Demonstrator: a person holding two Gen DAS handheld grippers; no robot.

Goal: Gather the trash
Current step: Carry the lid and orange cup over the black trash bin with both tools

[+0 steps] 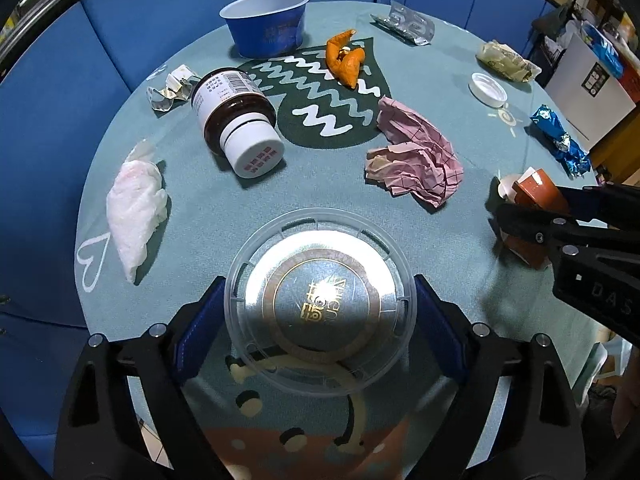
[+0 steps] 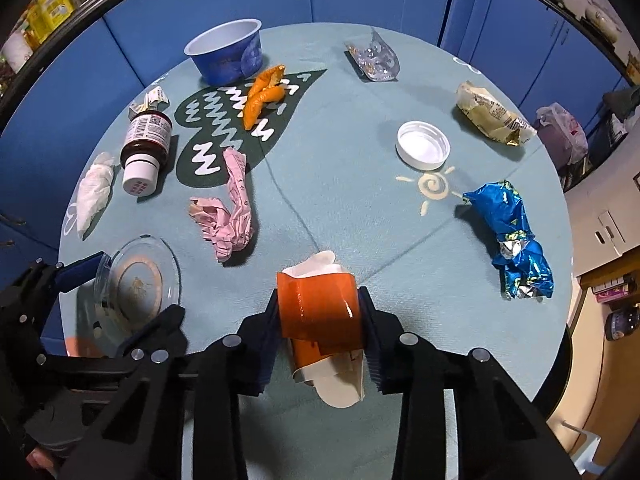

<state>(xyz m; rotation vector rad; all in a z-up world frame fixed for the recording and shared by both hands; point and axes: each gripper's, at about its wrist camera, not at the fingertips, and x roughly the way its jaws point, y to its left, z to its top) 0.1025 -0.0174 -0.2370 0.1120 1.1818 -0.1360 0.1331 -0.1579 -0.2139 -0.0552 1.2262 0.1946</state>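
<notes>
While both held: clear lid (image 1: 320, 304), orange cup (image 2: 318, 314)

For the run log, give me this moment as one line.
left gripper: shut on clear lid | right gripper: shut on orange paper cup | table: more trash left

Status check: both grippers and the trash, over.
Left gripper shut on clear lid. Right gripper shut on orange paper cup. Other trash lying on table, nothing blocking.
</notes>
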